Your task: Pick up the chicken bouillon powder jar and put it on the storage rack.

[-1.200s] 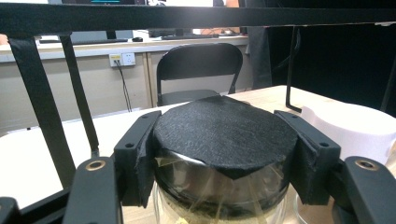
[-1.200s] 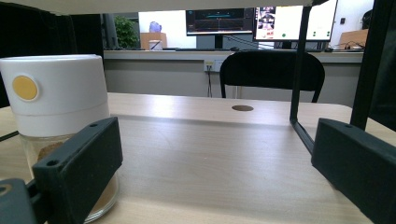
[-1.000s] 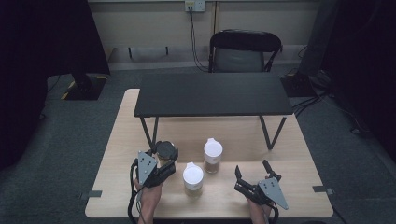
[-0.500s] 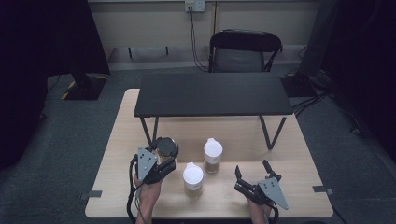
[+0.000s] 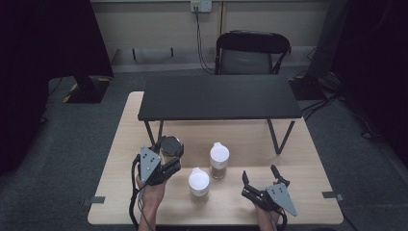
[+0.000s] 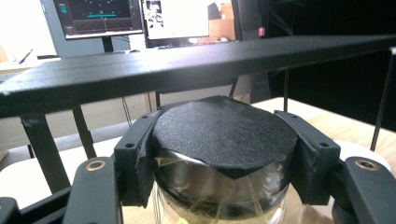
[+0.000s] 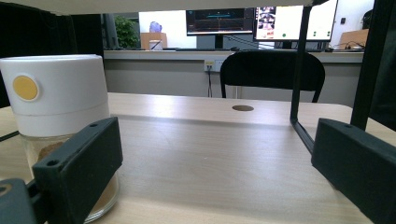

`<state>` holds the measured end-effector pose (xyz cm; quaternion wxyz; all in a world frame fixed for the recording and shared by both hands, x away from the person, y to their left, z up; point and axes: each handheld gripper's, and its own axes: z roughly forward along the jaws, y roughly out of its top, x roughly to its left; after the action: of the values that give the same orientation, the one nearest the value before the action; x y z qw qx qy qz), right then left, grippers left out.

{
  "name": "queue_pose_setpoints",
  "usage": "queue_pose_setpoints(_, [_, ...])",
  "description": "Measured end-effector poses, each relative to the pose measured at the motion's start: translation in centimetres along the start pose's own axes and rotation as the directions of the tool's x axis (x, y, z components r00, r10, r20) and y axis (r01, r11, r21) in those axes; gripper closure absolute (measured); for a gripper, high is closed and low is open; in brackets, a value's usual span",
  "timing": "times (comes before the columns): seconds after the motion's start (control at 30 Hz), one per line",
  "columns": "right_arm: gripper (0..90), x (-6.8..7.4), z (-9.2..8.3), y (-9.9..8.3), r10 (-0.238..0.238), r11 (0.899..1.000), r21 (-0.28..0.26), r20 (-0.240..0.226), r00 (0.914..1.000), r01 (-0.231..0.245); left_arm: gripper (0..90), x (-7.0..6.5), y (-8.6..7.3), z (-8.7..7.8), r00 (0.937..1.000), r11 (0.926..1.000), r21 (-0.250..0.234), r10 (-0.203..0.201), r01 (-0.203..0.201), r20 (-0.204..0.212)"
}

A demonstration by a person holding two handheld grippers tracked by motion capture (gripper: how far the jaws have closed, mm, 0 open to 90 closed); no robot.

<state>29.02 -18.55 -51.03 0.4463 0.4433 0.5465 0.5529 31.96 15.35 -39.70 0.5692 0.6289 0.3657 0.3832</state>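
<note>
Jar (image 5: 169, 146) and left gripper (image 5: 169, 159) are the heart of the matter here: a glass jar with a flat black lid sits clamped between the black jaws, which press on the lid's rim from both sides, as the left gripper view (image 6: 224, 140) makes plain. The grip sits high on the jar, presumably so the glass body hangs free below and the lid cannot slip. Taking the black shelf (image 5: 219, 98) as the landmark, the jar is just in front of its near-left leg, about level with the shelf's edge and not yet above it (a likely destination, judging by how the gripper faces it).

Two white-lidded jars stand on the wooden table (image 5: 308, 192) in front of the shelf: one (image 5: 219, 160) nearer the shelf, the other (image 5: 198, 185) farther forward, both to the right of the held jar and apart from it.

The right gripper (image 5: 263, 181) rests low on the table in front of the shelf's right leg, its jaws spread wide with nothing between them, probably waiting its turn; a white-lidded jar (image 7: 56, 121) stands just beyond its left jaw.
</note>
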Motion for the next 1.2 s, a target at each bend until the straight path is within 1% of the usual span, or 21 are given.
queue_pose_setpoints(0.07, [0.8,0.0,0.0,0.0,0.000,1.000,0.000,-0.001,1.0000,0.000,35.1,-0.1,0.3,0.0,1.0000,1.0000,-0.002,0.009,-0.009,0.000])
queue_pose_setpoints(0.2, [0.8,0.0,0.0,0.0,0.000,1.000,0.000,-0.001,1.0000,0.000,35.1,0.0,0.8,-0.1,1.0000,0.9999,-0.013,0.003,-0.003,0.005])
queue_pose_setpoints(0.53, [0.8,0.0,0.0,0.0,0.001,1.000,0.001,-0.002,1.0000,-0.001,35.1,0.4,2.2,0.0,0.9997,0.9997,-0.013,0.022,-0.022,0.009])
queue_pose_setpoints(0.6, [0.8,0.0,0.0,0.0,0.001,1.000,0.001,-0.002,1.0000,-0.001,35.1,0.4,2.5,0.1,0.9998,0.9997,-0.016,0.020,-0.019,0.009])
queue_pose_setpoints(0.9, [0.8,0.0,0.0,0.0,0.000,1.000,0.000,-0.002,1.0000,0.000,35.0,0.4,4.5,0.4,0.9991,0.9990,-0.022,0.038,-0.038,0.015])
queue_pose_setpoints(1.0, [0.8,0.0,0.0,0.0,0.000,1.000,0.000,-0.003,1.0000,0.000,35.1,0.5,5.0,0.5,0.9990,0.9989,-0.021,0.042,-0.041,0.019])
queue_pose_setpoints(1.1, [0.8,0.0,0.0,0.0,0.000,1.000,0.000,-0.003,1.0000,0.000,35.1,0.5,5.5,0.7,0.9991,0.9991,-0.024,0.037,-0.036,0.020])
queue_pose_setpoints(1.2, [0.8,0.0,0.0,0.0,0.000,1.000,0.000,-0.003,1.0000,0.000,35.1,0.5,6.1,0.9,0.9987,0.9989,-0.021,0.043,-0.042,0.026])
